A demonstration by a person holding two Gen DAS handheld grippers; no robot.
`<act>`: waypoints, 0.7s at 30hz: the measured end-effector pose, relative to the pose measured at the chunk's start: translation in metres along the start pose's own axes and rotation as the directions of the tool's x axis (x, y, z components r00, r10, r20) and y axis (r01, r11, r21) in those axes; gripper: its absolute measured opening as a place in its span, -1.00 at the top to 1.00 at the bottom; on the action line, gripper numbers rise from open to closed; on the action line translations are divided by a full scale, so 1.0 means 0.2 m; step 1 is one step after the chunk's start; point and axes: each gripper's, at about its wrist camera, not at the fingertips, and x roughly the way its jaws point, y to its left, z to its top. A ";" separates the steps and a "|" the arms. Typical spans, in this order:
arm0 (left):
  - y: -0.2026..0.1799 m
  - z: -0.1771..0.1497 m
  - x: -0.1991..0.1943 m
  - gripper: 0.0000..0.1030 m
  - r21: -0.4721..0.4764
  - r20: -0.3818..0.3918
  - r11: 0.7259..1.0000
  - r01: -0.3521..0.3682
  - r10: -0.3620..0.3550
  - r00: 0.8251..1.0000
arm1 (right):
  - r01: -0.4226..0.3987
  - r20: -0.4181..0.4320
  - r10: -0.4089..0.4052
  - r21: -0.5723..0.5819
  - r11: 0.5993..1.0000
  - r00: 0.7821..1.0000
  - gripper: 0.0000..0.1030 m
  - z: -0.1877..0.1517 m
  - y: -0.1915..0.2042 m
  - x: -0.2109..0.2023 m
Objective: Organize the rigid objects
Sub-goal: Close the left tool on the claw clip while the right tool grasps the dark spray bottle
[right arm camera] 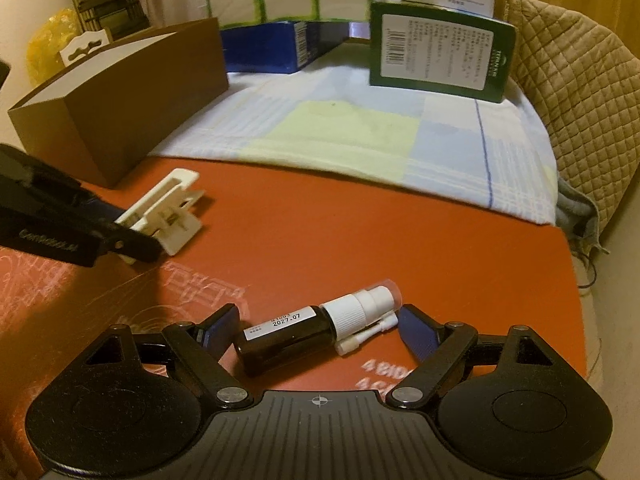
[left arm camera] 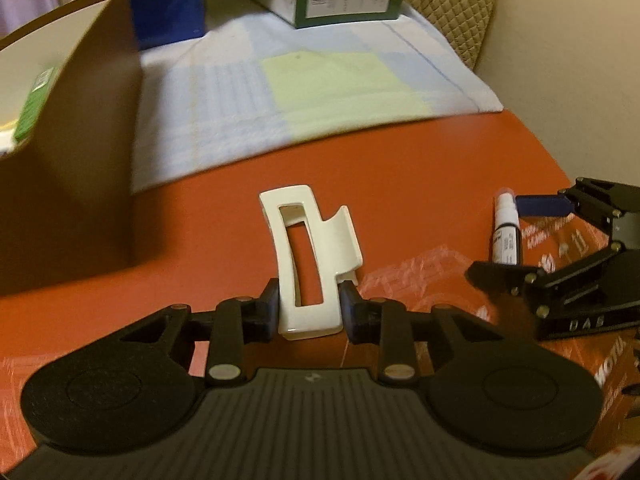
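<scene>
Two wrist views over a red tabletop [right arm camera: 320, 220], with a pale checked cloth [right arm camera: 360, 132] spread at 12 o'clock.

The left tongs [left arm camera: 310, 308] are clamped on the near end of a white hair clip [left arm camera: 308, 256], their blue pads pressing both of its sides. The clip points away toward 12 o'clock, seemingly just above the tabletop. An open brown box [left arm camera: 68, 180] stands at 10 o'clock from it, and some packaging already shows inside.

The right tongs [right arm camera: 316, 332] stand wide apart around a dark spray bottle [right arm camera: 288, 340], which lies on its side with the white nozzle toward 2 o'clock. The pads sit beside both ends, apparently without pressing yet.

Likely step: carry the clip to the brown box while the right hand takes the bottle. To do it well, keep the clip firmly squeezed and level, lift it clear of the box's near wall, then release only once it is over the opening. For the bottle, closing across its body rather than along its length should stop it rolling or slipping.

A green carton [right arm camera: 440, 52] and a blue box [right arm camera: 276, 48] stand at the back.
</scene>
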 end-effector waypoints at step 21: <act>0.22 -0.38 -0.29 0.49 -0.111 -0.006 0.992 -0.058 0.058 0.998 | -0.112 -0.026 0.110 -0.096 0.989 0.994 -0.61 -0.11 0.41 -0.05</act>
